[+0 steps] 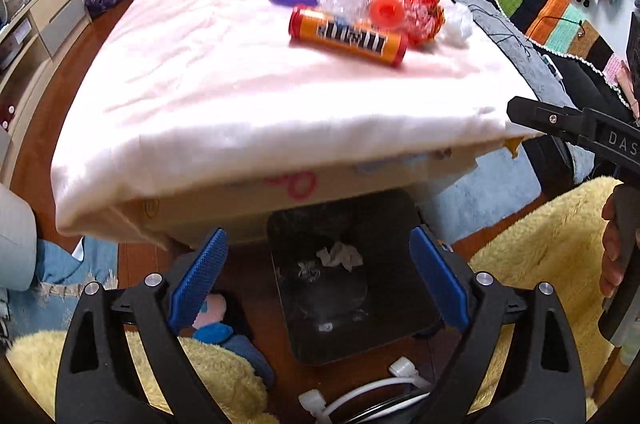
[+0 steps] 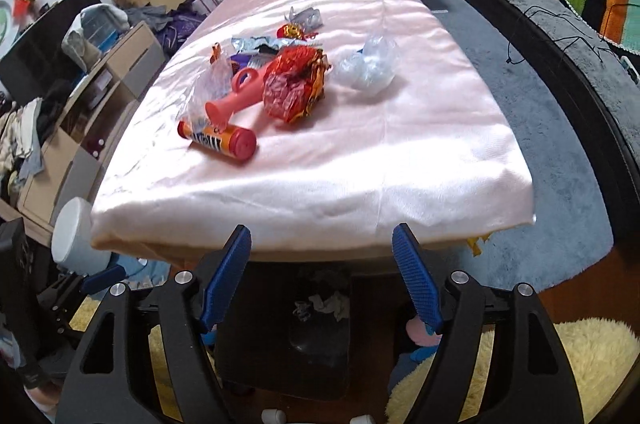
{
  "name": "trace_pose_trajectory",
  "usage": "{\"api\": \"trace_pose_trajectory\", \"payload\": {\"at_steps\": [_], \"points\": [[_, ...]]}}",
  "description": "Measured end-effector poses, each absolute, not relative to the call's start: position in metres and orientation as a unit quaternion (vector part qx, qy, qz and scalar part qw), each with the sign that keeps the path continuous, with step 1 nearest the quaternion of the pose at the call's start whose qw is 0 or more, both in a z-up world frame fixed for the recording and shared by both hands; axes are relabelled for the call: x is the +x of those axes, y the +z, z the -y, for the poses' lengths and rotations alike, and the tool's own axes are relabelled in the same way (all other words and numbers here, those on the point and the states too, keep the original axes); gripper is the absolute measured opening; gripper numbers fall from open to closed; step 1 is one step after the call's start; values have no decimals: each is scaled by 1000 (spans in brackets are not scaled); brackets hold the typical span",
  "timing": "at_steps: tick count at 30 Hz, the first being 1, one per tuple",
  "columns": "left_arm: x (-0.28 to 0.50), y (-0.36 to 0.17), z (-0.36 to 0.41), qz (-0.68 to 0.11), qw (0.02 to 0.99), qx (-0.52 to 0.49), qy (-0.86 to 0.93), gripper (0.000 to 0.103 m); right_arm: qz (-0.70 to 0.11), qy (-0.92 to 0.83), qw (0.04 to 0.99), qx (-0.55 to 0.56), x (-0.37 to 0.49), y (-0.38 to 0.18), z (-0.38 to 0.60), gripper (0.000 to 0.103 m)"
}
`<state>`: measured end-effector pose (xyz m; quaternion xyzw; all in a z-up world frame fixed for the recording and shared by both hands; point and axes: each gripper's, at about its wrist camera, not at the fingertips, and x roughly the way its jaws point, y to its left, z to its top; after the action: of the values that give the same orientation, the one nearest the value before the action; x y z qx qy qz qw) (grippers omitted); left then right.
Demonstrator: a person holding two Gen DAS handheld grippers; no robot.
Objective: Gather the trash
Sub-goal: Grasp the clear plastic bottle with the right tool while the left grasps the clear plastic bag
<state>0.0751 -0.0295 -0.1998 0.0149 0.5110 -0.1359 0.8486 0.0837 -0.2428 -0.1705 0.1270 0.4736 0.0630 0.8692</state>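
both the left gripper point(image 1: 318, 278) and right gripper point(image 2: 322, 274) hung released and empty above the black bin point(image 1: 352, 304) at the frame's bottom, just below the table edge point(image 1: 280, 160), while trash point(image 2: 294, 86) lay mid-table with bare cloth around it.

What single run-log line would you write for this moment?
task: collect trash | left gripper: jaws open, empty | right gripper: jaws open, empty | bin: crumpled tissue inside | candy tube: on table
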Motion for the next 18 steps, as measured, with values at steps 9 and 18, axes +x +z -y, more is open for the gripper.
{"api": "trace_pose_trajectory", "payload": {"at_steps": [9, 18], "points": [[119, -164, 36, -473, 871, 18, -134, 88, -452, 42, 884, 116, 127, -153, 262, 74], [181, -139, 53, -433, 890, 16, -139, 87, -433, 5, 894, 116, 181, -152, 284, 71]]}}
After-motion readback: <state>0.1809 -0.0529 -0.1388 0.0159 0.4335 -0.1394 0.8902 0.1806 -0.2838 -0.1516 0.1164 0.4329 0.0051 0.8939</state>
